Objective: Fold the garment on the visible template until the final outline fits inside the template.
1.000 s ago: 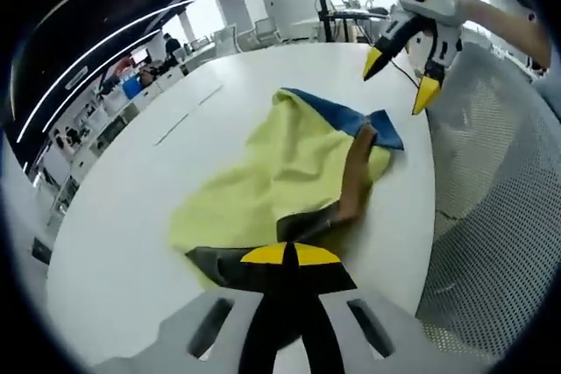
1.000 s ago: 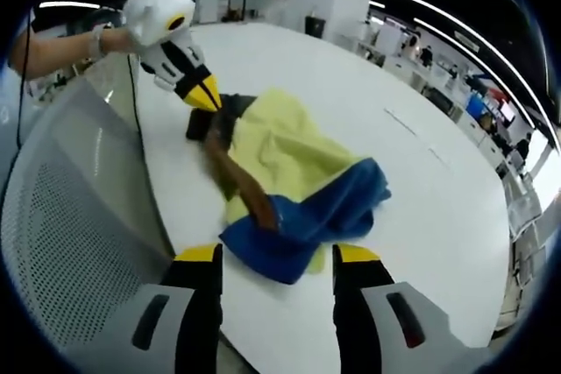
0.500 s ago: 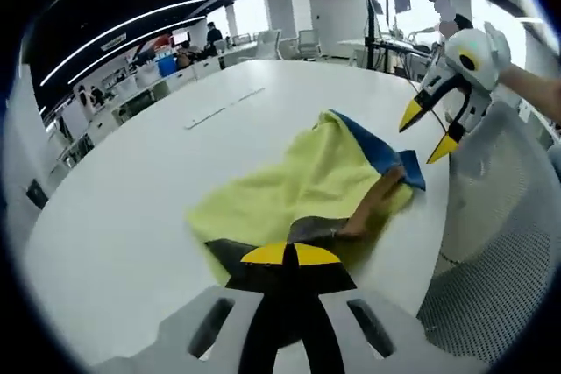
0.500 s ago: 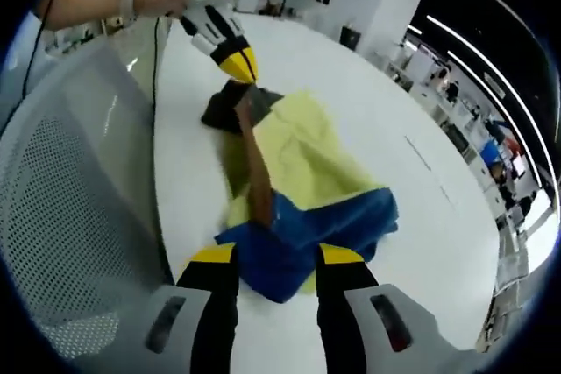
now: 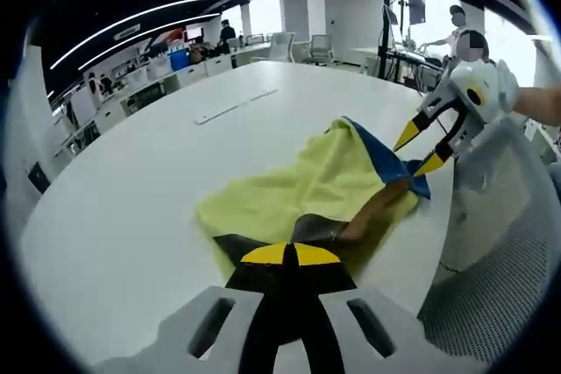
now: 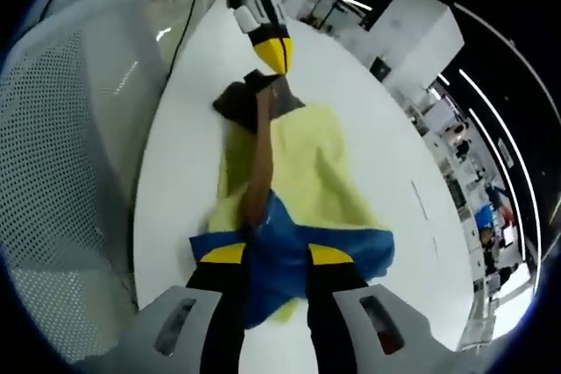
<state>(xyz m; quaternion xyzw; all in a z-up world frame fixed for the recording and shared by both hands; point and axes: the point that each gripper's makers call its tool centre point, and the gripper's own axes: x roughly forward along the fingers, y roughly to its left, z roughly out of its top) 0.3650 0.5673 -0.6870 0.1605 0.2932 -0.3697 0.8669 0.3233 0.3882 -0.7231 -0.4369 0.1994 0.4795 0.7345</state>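
The garment (image 5: 320,190) lay bunched near the table (image 5: 123,208) edge. The left gripper (image 5: 290,254) was clamped on its dark corner, likely to anchor it. The right gripper (image 6: 266,254) straddled the blue end (jaws parted, not yet biting), poised for folding.

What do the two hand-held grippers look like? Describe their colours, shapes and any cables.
Both are alike. The left gripper has a pale grey base with slanted slots and black jaws ending in yellow tips. The right gripper has a rounded white body with a yellow-ringed round part. A thin dark cable trails from the left one.
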